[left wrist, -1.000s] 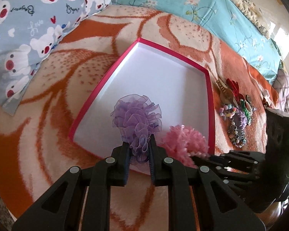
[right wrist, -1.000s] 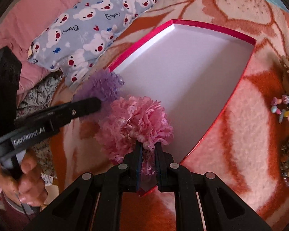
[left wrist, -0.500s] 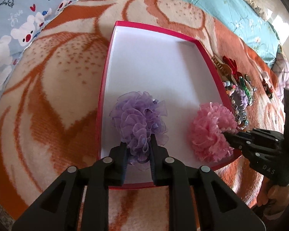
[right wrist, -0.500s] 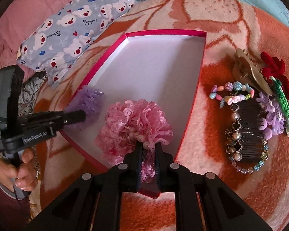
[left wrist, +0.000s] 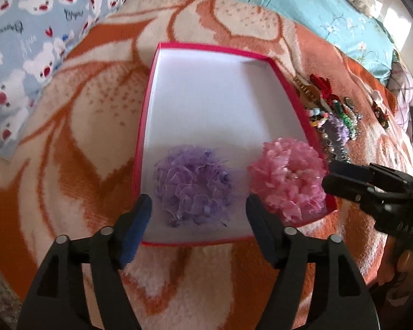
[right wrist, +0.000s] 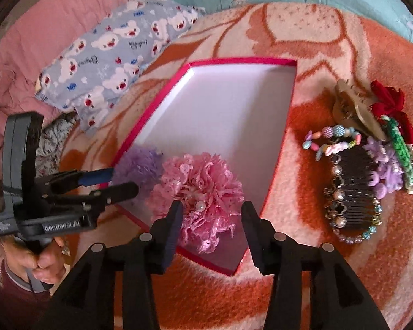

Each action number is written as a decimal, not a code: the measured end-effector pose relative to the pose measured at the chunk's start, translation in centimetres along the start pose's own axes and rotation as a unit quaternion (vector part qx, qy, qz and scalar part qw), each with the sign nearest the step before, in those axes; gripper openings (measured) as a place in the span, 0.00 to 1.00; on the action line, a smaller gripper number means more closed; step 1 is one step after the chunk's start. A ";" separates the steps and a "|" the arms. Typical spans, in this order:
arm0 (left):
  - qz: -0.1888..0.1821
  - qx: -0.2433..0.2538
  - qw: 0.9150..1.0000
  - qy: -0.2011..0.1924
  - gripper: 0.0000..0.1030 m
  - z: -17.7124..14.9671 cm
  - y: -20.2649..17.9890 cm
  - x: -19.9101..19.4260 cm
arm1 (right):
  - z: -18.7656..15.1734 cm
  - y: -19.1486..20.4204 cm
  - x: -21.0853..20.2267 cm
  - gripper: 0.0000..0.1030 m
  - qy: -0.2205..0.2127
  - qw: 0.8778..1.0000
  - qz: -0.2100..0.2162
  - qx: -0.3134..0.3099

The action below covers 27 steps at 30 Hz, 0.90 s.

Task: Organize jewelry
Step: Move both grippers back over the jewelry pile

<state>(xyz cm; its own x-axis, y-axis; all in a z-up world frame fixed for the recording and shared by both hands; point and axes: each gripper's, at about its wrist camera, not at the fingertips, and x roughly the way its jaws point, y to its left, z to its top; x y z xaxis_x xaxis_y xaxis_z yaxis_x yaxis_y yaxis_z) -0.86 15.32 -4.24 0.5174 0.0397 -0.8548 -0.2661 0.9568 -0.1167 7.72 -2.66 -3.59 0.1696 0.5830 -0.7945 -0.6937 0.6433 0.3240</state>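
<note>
Purple puff (left wrist: 193, 184) and pink puff (left wrist: 287, 177) lay in box (left wrist: 212, 48); left claw (left wrist: 198, 225) and right claw (right wrist: 212, 229) gaped empty; pile (right wrist: 371, 162) remained on bed.

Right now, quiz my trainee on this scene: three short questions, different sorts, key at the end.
1. True or false: the left gripper is shut on the purple flower.
2. Which flower lies nearer the jewelry pile? A purple, B pink flower.
3. Fill in: both flowers lie inside the ____.

Key: 1 false, both the left and the right gripper stand open; 2 B; 3 red box.
</note>
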 end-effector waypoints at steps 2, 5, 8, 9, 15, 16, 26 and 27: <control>-0.003 0.000 1.000 -0.008 0.70 0.0 -0.1 -0.9 | -0.1 -0.4 -1.1 0.45 -0.014 1.000 0.001 0.004; -0.006 0.000 1.000 -0.018 0.70 0.4 -0.4 -1.8 | -0.6 -1.4 -2.8 0.46 -0.030 0.999 0.002 0.020; -0.013 -0.002 1.000 -0.025 0.70 1.0 -1.2 -2.1 | -1.1 -2.9 -4.3 0.49 -0.046 0.998 -0.009 0.040; -0.017 -0.002 0.999 -0.027 0.70 1.2 -1.5 -2.2 | -1.2 -3.3 -4.7 0.49 -0.049 0.998 -0.013 0.046; -0.030 0.008 0.999 -0.028 0.70 1.8 -3.9 -1.9 | -2.4 -7.5 -7.5 0.49 -0.069 0.993 -0.041 0.089; -0.035 0.010 0.999 -0.027 0.70 1.9 -4.3 -1.8 | -2.6 -8.2 -8.0 0.50 -0.073 0.992 -0.045 0.097; -0.070 0.031 0.997 -0.024 0.70 3.7 -9.2 -1.0 | -4.2 -13.4 -10.7 0.53 -0.091 0.982 -0.077 0.145; -0.073 0.033 0.997 -0.024 0.70 4.0 -9.8 -0.8 | -4.2 -13.8 -10.8 0.53 -0.092 0.982 -0.079 0.148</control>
<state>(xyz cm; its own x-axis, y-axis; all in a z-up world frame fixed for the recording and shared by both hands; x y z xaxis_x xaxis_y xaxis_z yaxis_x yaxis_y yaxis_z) 4.55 7.10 -0.40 0.5846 -0.0889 -0.8065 -0.1326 0.9701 -0.2031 12.51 -19.91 -1.66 0.4011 0.5264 -0.7497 -0.4198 0.8330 0.3603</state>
